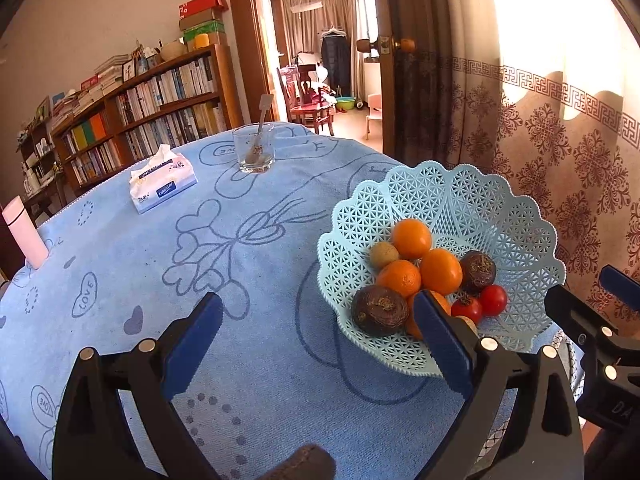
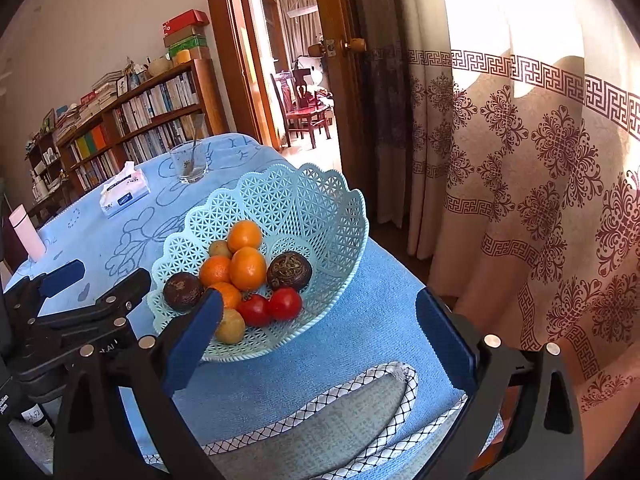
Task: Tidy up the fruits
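A pale blue lattice fruit basket (image 1: 472,200) (image 2: 320,200) stands on the blue tablecloth near the table's right edge. It holds several oranges (image 1: 412,238) (image 2: 248,268), two dark brown round fruits (image 1: 380,310) (image 2: 289,270), two red tomatoes (image 1: 493,299) (image 2: 285,303) and small yellowish fruits (image 1: 383,255) (image 2: 230,326). My left gripper (image 1: 316,322) is open and empty, low over the cloth left of the basket. My right gripper (image 2: 320,320) is open and empty, its left finger in front of the basket's near rim. The left gripper also shows in the right wrist view (image 2: 96,280).
On the blue tablecloth (image 1: 240,280) stand a tissue box (image 1: 163,184), a glass with a spoon (image 1: 254,152) and a pink bottle (image 1: 24,236) at the left edge. A bookshelf (image 1: 140,120) is behind, a patterned curtain (image 2: 520,160) to the right.
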Available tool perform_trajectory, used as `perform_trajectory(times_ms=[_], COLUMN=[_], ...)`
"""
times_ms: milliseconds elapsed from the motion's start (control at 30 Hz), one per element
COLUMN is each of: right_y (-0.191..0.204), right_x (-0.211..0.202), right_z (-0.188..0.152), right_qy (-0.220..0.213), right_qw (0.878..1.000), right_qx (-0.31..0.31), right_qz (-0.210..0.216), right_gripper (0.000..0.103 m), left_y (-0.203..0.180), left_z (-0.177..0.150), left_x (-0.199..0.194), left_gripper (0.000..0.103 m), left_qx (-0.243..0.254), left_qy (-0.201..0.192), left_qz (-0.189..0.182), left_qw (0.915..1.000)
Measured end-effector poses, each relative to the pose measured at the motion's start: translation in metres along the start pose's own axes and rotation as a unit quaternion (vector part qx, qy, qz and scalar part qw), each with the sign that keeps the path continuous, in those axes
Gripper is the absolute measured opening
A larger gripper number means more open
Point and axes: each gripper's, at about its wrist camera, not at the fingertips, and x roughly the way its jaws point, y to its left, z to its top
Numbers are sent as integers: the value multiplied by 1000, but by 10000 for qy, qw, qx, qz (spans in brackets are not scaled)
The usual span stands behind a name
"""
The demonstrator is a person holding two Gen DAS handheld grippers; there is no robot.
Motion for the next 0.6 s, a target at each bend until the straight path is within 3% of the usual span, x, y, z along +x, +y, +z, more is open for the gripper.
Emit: perform_trajectory(times_ms=[600], right_y=[15], right_x=[2], right_z=[-1], right_qy=[-56], right_qw=[9992], right_qx=[-295], right_qz=[-251], right_gripper=[99], left_y=[3], left_z=[-4], left_x=[-1], left_gripper=[95], left_qx=[54], left_qy=[-27], left_qz=[70], left_qw=[10000])
